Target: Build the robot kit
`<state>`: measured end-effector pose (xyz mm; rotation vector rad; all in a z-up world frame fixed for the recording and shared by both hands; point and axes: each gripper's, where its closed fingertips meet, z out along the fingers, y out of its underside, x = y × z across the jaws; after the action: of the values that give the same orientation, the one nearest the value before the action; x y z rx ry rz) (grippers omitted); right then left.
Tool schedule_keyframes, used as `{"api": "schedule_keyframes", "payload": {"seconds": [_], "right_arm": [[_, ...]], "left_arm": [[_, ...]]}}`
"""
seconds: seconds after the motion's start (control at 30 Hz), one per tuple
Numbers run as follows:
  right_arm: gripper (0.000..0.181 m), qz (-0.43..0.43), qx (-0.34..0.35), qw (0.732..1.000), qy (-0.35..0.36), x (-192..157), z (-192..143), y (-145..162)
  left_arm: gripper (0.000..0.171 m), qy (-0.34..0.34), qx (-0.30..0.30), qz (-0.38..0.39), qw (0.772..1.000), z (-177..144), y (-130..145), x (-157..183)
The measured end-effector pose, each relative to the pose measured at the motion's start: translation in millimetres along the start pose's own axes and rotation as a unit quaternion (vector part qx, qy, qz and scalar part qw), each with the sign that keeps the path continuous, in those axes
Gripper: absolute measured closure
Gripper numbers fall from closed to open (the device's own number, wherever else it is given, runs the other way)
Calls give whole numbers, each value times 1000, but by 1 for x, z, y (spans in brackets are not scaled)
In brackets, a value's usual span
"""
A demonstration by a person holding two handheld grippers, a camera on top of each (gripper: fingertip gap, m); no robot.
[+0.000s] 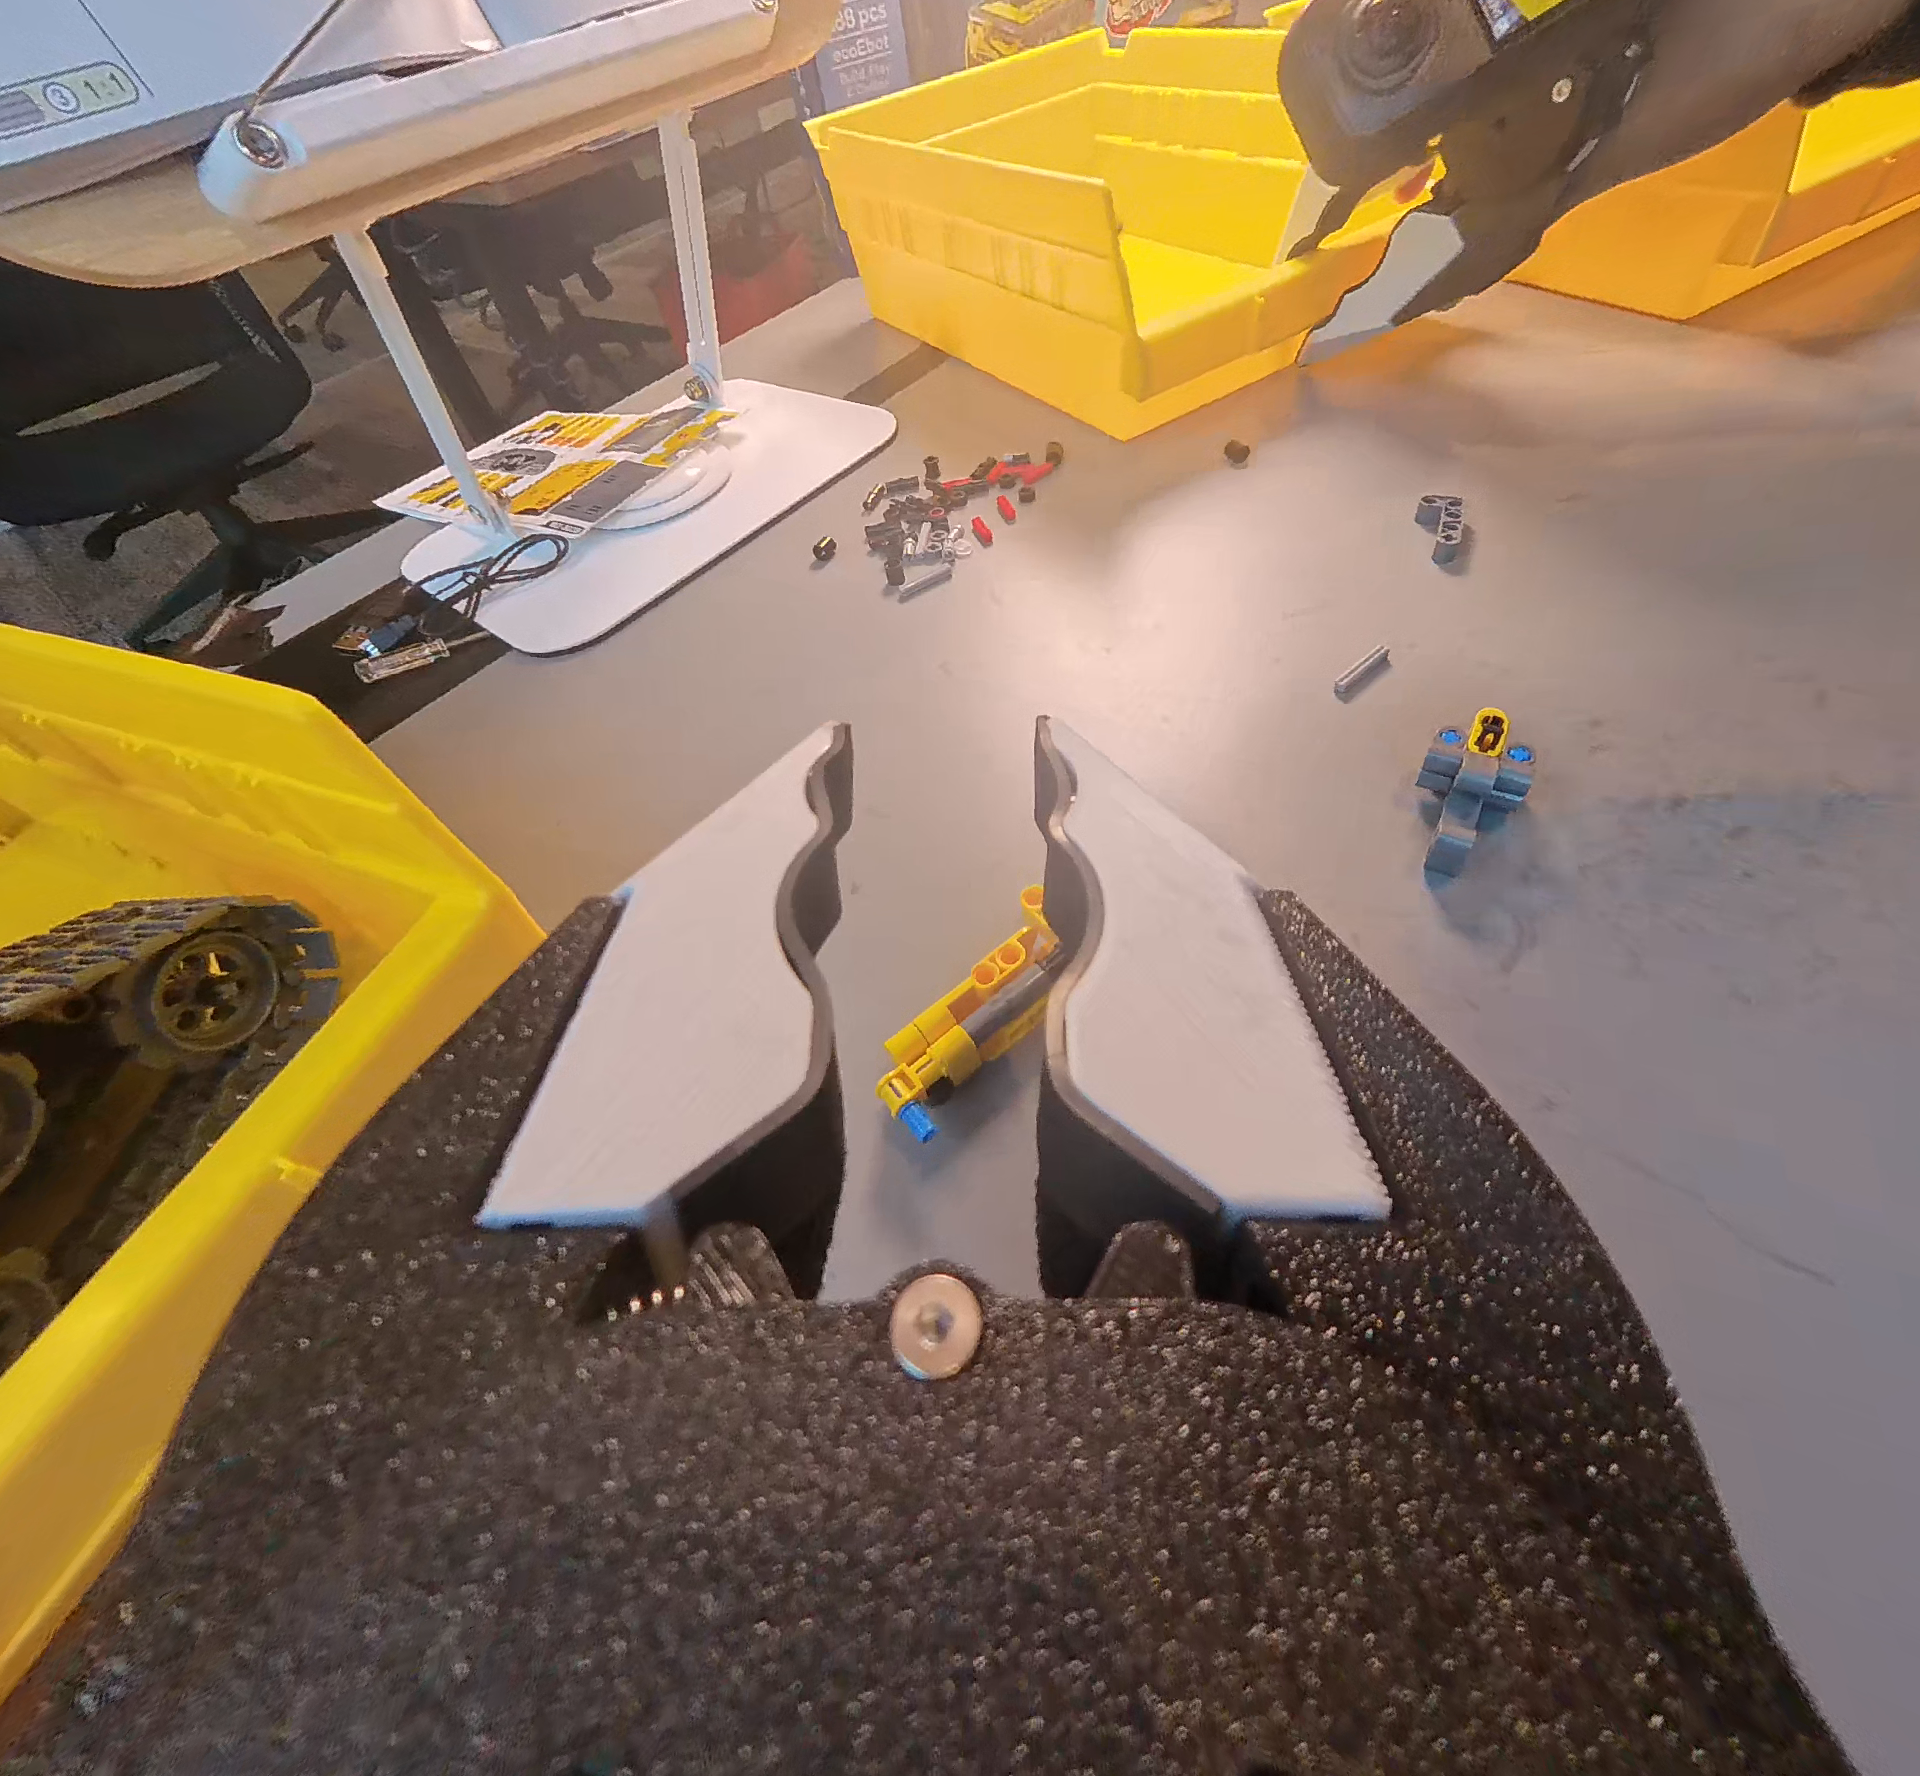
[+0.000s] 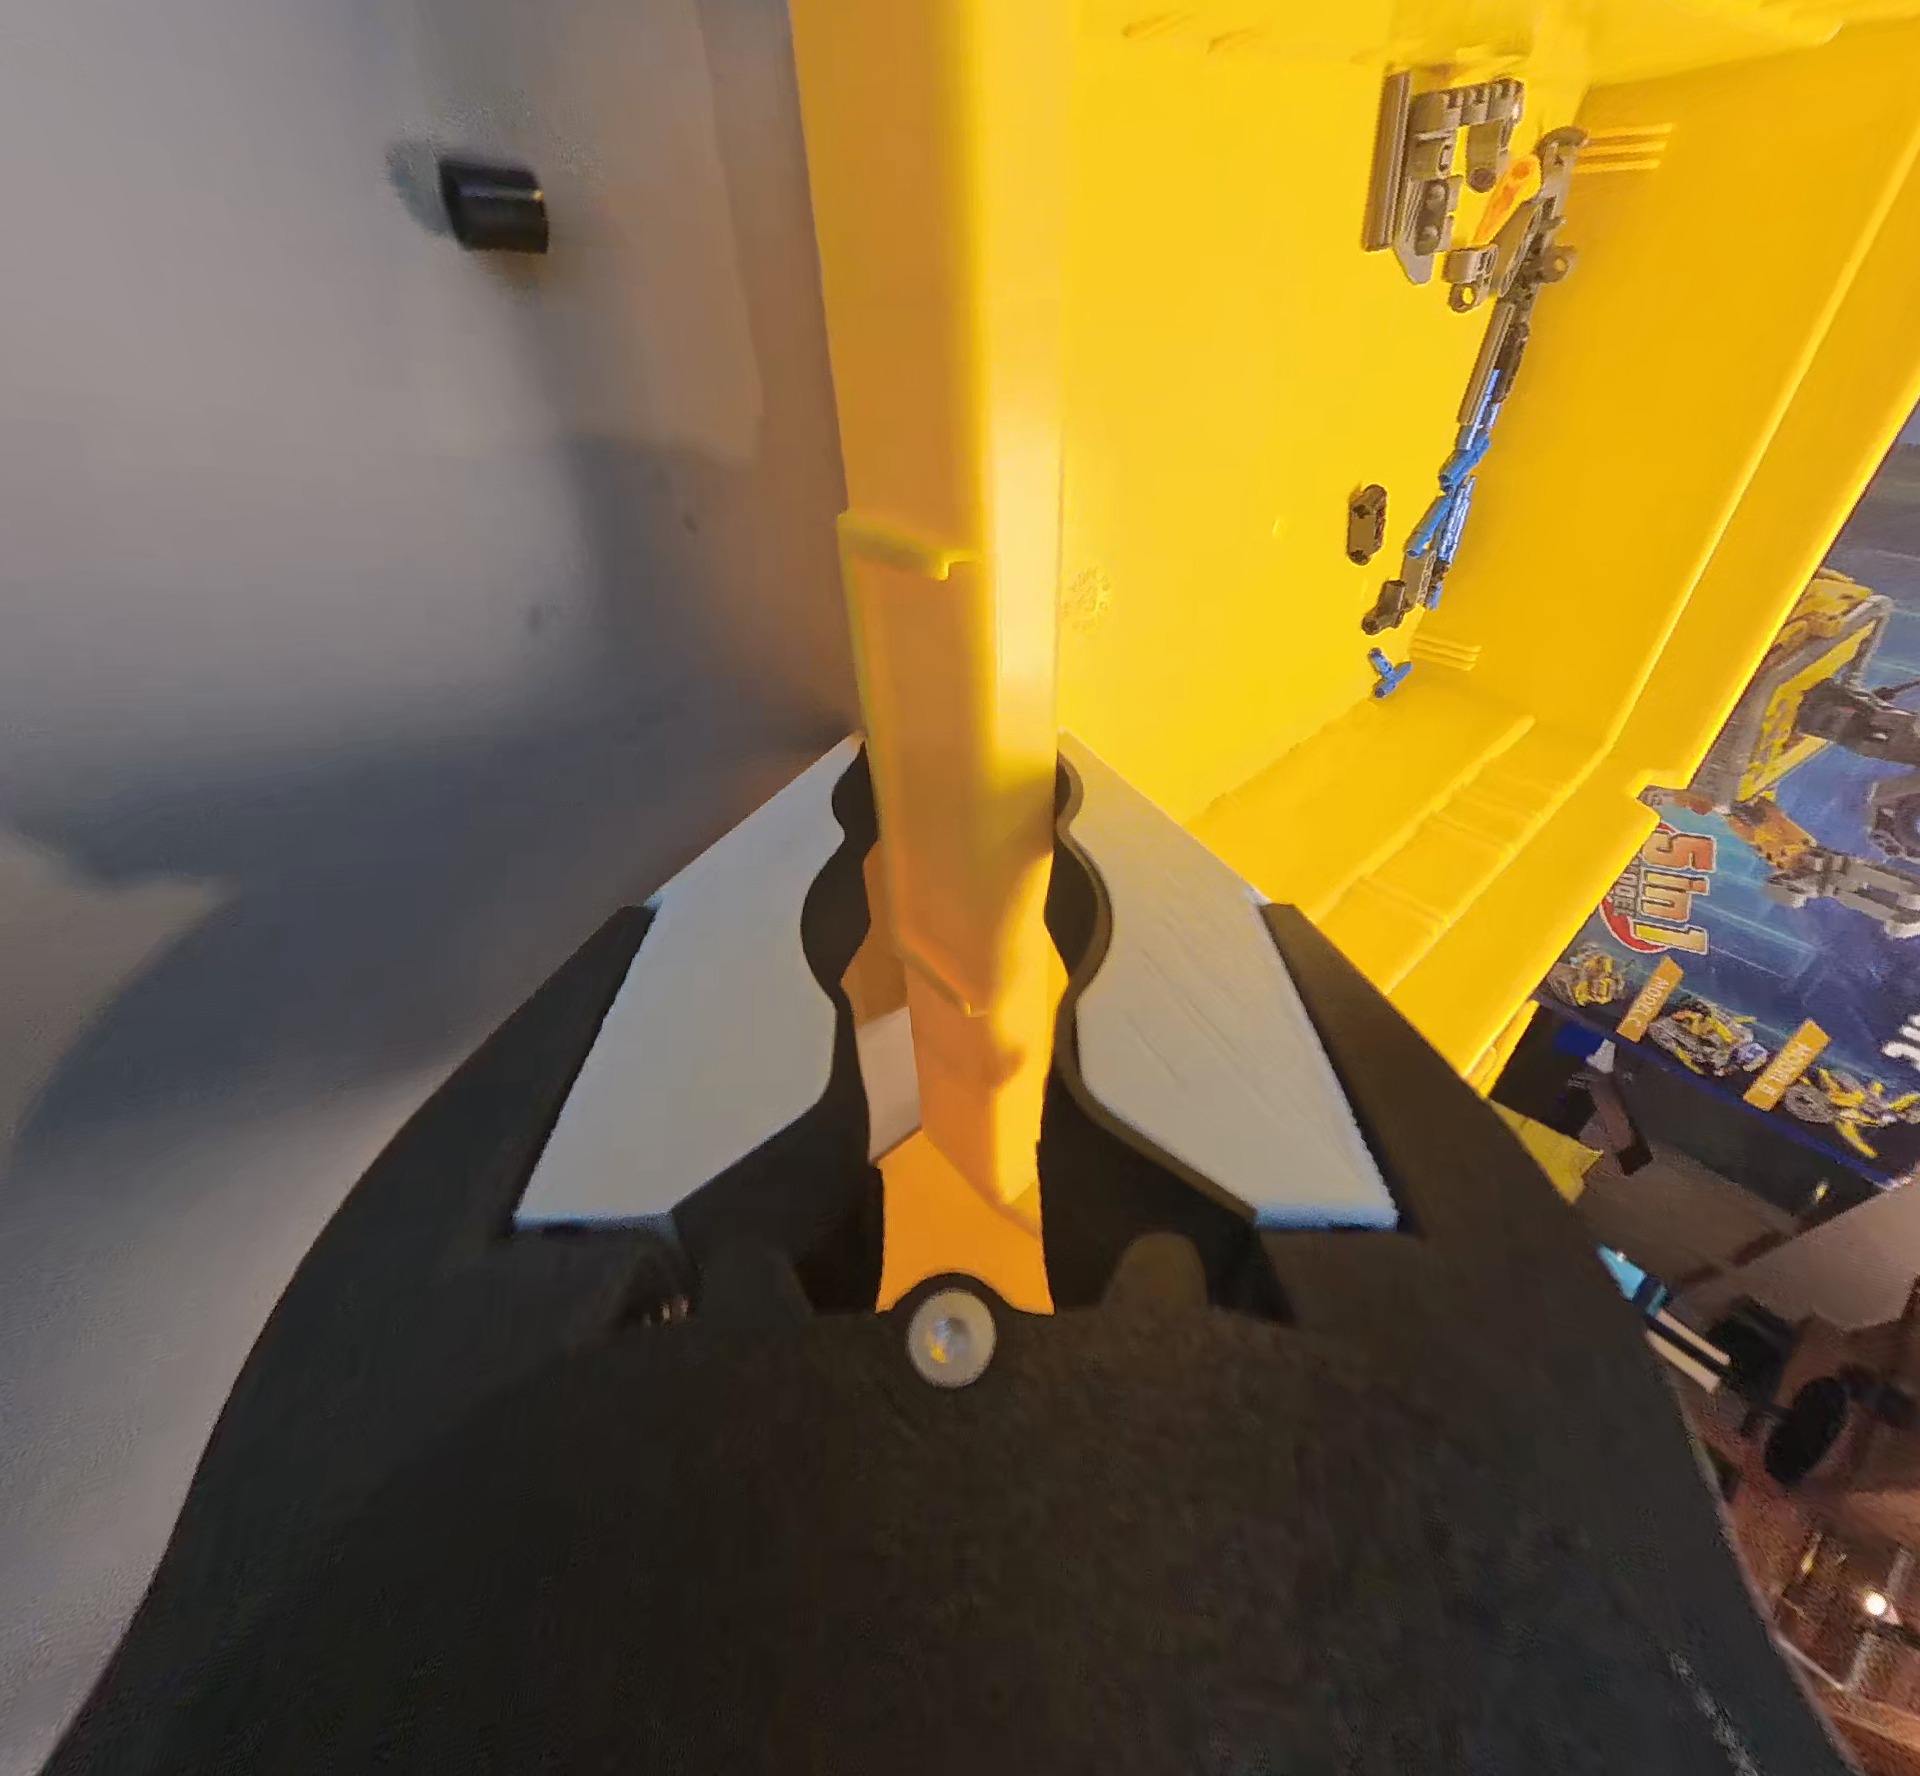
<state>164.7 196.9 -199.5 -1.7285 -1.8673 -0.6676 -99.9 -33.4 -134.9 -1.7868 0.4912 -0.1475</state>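
Note:
My left gripper [image 1: 943,750] is open above the grey table, empty, with a small yellow and grey brick assembly [image 1: 971,1004] lying on the table between its fingers. My right gripper [image 2: 961,770] is shut on the front wall of a yellow bin [image 2: 935,376]; it also shows in the left wrist view [image 1: 1340,292] at the bin's [image 1: 997,199] front lip. Inside the bin lies a long grey and blue brick assembly [image 2: 1455,355] with a few loose pieces.
A grey and blue brick assembly [image 1: 1470,791], a grey axle [image 1: 1361,668] and a pile of small black and red pieces [image 1: 956,511] lie on the table. A white stand [image 1: 665,521] holds an instruction booklet. Another yellow bin [image 1: 208,895] with tracked wheels is at the left. Left tips to right tips: about 35 cm.

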Motion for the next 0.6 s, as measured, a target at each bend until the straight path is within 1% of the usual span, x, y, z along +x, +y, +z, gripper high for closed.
{"api": "schedule_keyframes", "payload": {"seconds": [0.27,0.47,0.6], "right_arm": [[151,69,23,997,18,10,9,-18],[150,68,38,996,42,13,8,-19],[148,49,41,997,52,13,8,-20]], "left_arm": [[137,-5,0,4,1000,1,-2,1],[138,-10,-1,3,1000,0,-1,-2],[138,-10,-4,2,1000,0,1,-3]]}}
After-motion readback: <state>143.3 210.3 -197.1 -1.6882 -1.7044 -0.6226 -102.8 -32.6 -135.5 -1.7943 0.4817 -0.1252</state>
